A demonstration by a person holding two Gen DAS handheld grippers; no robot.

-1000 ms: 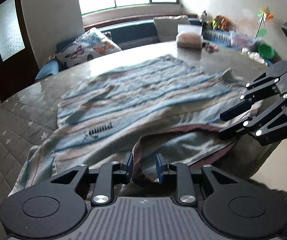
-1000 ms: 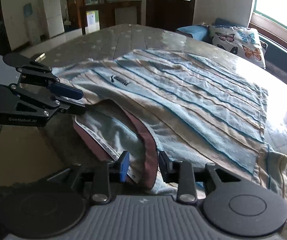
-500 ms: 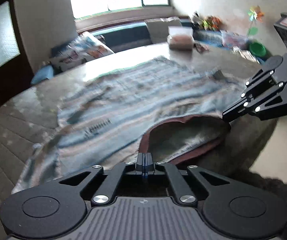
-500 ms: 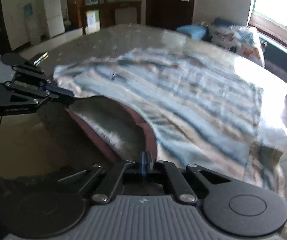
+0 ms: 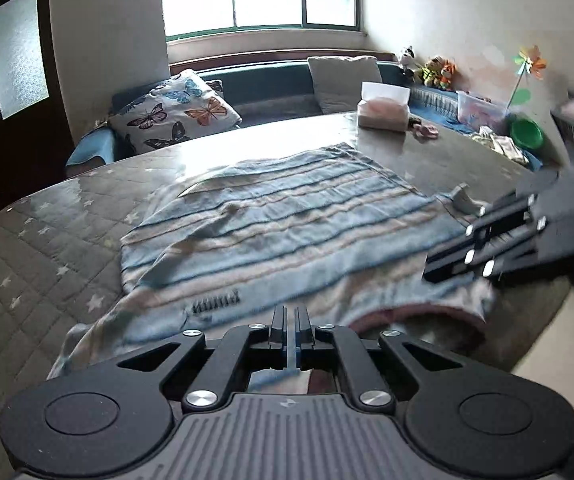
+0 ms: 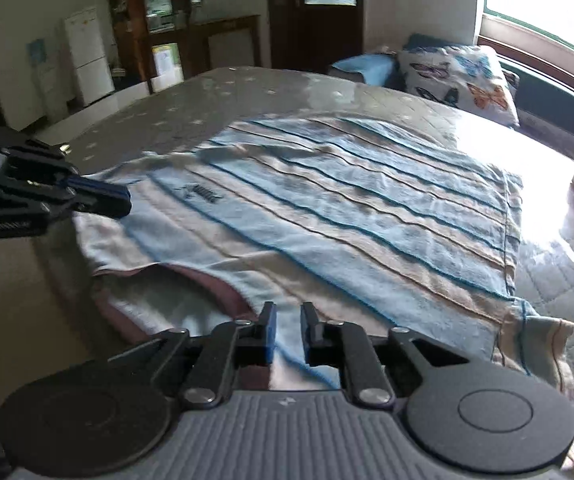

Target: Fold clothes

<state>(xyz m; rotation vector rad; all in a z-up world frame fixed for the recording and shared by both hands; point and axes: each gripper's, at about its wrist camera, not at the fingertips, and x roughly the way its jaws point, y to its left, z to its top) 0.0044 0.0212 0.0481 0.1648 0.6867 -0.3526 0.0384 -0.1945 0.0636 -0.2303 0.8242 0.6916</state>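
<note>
Striped cloth, blue and beige with a maroon neckband: one shirt (image 5: 287, 232) lies flat on the quilted table (image 5: 47, 248), its collar end at the near edge towards me and its long axis running away from both tools to the hem at the far side. On the left, my left gripper (image 5: 290, 334) has its jaws nearly together, pinched on the shoulder fabric beside the neckline. To the right of the neck opening, my right gripper (image 6: 288, 336) has just been opening; its jaws stand slightly apart with fabric between them, and I cannot tell whether the pads press on it. Both tools sit equally near, one at each shoulder. I judge the coming move to be a carry of the collar edge forward over the body. Count: one shirt, two grippers, one tissue box (image 5: 384, 107) well beyond the hem.
</note>
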